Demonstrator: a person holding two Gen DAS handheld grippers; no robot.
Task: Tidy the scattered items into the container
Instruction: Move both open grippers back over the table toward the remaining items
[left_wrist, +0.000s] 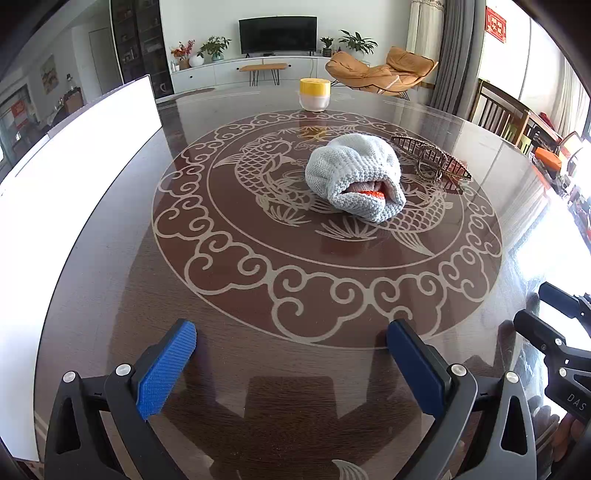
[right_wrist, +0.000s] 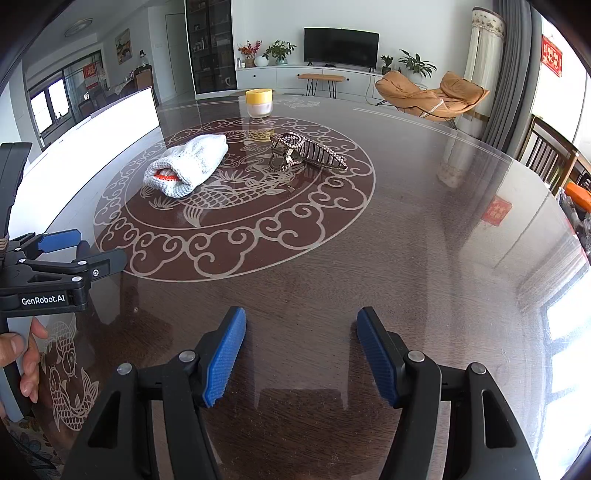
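Both fisheye cameras are looking forward and steeply down over a dark patterned table (left_wrist: 110, 295), each from close above its near edge. The left view is sitting nearer the knitted pouch (left_wrist: 354, 177), centre frame; the right view is placing it (right_wrist: 188, 164) upper left. Both are sharing the yellow-lidded jar (left_wrist: 314, 94) and the television wall.

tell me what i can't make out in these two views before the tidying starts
- What the knitted pouch holds: both views show only an orange sliver at its mouth; the knit hides the rest.
- Contents of the yellow-lidded jar: far and small in both views, with a cloudy wall.
- Far side of the hair claw: in the left wrist view the pouch overlaps its left end.
- Right gripper in the left wrist view: cut off by the right edge.
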